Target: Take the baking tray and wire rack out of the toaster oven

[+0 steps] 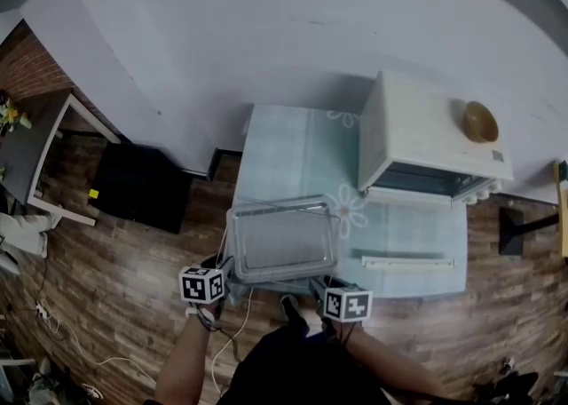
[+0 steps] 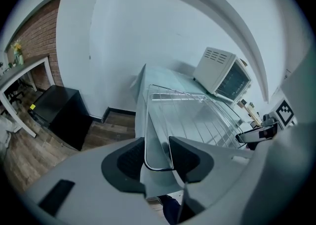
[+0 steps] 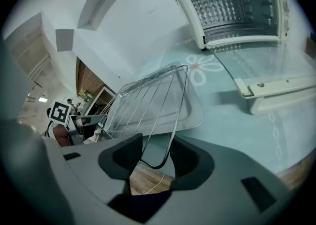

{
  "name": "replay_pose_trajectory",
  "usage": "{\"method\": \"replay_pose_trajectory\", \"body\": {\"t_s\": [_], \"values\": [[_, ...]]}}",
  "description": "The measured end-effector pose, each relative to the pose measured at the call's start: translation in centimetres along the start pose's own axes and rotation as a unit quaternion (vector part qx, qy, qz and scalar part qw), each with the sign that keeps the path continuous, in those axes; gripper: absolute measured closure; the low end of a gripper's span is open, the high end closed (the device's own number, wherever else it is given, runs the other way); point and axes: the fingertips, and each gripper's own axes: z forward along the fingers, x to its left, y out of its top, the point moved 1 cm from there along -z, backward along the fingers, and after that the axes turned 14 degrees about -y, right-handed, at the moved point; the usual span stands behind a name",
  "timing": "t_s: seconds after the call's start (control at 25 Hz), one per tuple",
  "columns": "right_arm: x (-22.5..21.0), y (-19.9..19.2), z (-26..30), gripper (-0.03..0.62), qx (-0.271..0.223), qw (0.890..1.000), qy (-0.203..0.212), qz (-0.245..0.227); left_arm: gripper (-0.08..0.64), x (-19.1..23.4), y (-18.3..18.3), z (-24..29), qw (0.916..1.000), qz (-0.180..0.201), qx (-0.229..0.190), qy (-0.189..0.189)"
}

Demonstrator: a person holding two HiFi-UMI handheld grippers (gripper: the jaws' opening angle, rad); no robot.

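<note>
The baking tray (image 1: 282, 248) lies on the light blue tablecloth at the table's front left, outside the toaster oven (image 1: 417, 132). The wire rack (image 1: 284, 208) rests over it, its near edge reaching past the tray toward me. My left gripper (image 2: 157, 157) is at the rack's near left corner, and the rounded wire (image 2: 197, 115) touches both pads. My right gripper (image 3: 157, 157) has the near right corner of the rack (image 3: 148, 100) between its jaws; the wire runs along one pad only, so this gripper stands open. The tray (image 3: 190, 113) sits just beyond.
The cream toaster oven (image 3: 237, 7) stands at the back right with nothing in its cavity. Its glass door (image 3: 276, 91) is folded down onto the table. A brown bowl (image 1: 479, 121) sits on its top. A black cabinet (image 1: 142, 186) stands on the wooden floor to the left.
</note>
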Motion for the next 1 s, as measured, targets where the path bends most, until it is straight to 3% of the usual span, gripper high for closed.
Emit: {"method": "replay_pose_trajectory", "body": {"t_s": [0.24,0.36,0.56,0.8,1.0], "values": [[-0.1,-0.2,0.3,0.299,0.008,0.998,-0.028,-0.049,0.408,-0.3,0.2,0.0,0.9979,0.046,0.033,0.032],[0.1,0.0,0.3,0.281,0.005,0.998,-0.033,-0.062,0.405,-0.3,0.3,0.0,0.9966,0.062,0.033,0.043],[0.2,-0.1,0.2,0.275,0.005,0.997,-0.034,-0.071,0.349,0.5,0.3,-0.3,0.9968,0.052,0.025,0.055],[0.2,0.6,-1.1,0.279,-0.008,0.997,-0.029,-0.075,0.344,-0.1,0.4,-0.7,0.9969,0.056,0.018,0.053],[0.5,3.4,-3.1,0.308,-0.075,0.994,-0.008,-0.081,0.333,-1.3,1.9,-2.3,0.9973,0.05,-0.029,0.046]]}}
